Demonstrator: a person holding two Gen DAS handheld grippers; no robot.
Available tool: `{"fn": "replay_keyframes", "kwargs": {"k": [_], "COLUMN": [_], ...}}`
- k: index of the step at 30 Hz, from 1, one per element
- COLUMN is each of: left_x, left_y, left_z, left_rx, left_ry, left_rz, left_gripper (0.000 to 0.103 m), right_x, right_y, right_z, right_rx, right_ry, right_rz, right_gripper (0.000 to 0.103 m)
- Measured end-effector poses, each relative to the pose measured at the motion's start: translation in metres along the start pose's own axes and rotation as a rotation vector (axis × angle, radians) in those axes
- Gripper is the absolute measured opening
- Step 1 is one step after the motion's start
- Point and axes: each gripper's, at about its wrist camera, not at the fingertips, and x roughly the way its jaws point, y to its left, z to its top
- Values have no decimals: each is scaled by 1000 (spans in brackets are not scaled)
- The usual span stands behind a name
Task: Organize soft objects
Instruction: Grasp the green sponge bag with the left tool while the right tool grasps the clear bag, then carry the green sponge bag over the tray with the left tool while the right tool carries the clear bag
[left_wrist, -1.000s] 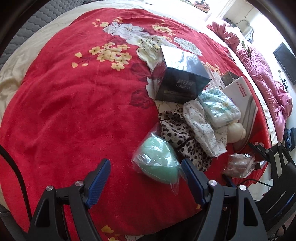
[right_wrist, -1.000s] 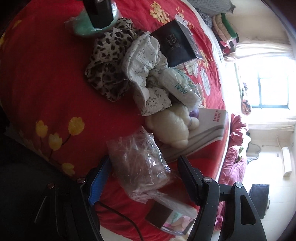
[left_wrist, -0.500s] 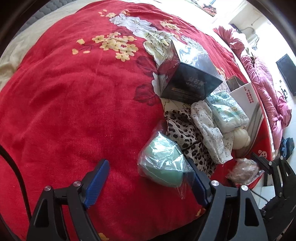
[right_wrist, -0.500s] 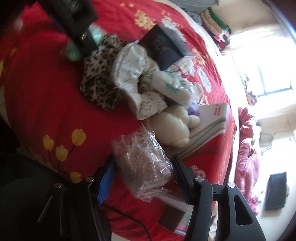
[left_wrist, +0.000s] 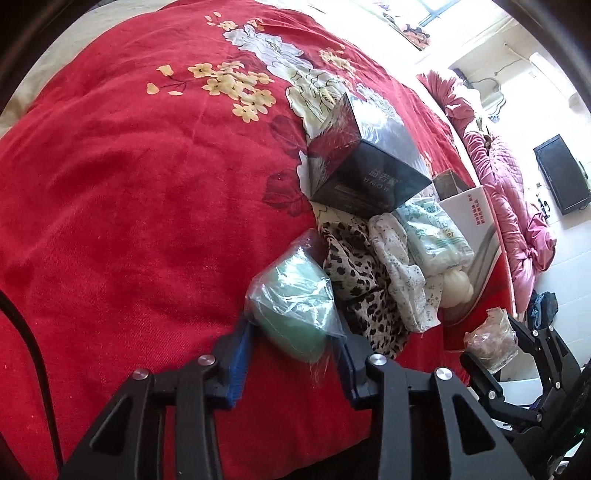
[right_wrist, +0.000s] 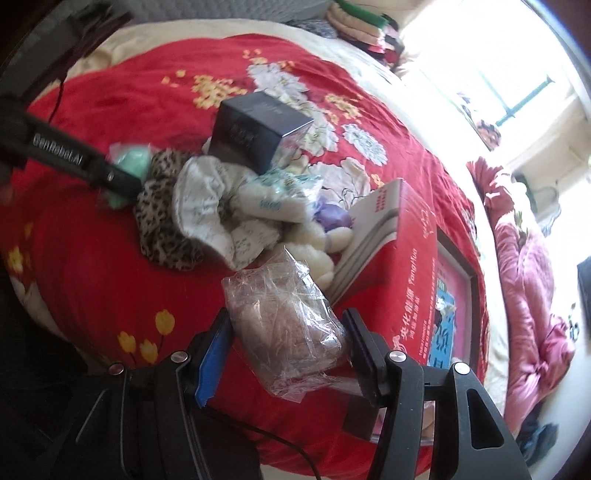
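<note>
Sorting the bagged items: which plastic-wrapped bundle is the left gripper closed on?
The mint-green bundle, pinched by the left gripper; the brownish bundle sits in the right gripper.

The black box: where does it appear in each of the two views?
Left wrist: black box right of centre, upper half, just above the leopard cloth.
Right wrist: black box upper centre, behind the pile.
Shared landmark: the leopard cloth, which is below the box in both views.
</note>
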Motion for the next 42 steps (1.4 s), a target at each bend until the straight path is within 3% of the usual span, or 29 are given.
{"fn": "replay_keyframes", "kwargs": {"k": [14,20,25,42], "left_x": [-31,-48,-60,-84], "left_y": [-1,-21,-43,-108], "left_z": [-1,-5,-10,-27], "left_rx": [20,91,152,298], "left_ry": [-85,-122,-148,-200], "left_rz": [102,157,159,176], "left_gripper": [40,40,40,40], "right_x": [-20,-28,-38,-83], "right_y": [-25,-31,-45,-99], "right_z": [-10,-14,-19,-43], "right_rx": [247,300,369,559], "right_ry": [-63,-87,-131,-270], "right_rz": [137,164,203,178], "right_gripper": [61,61,61,61]}}
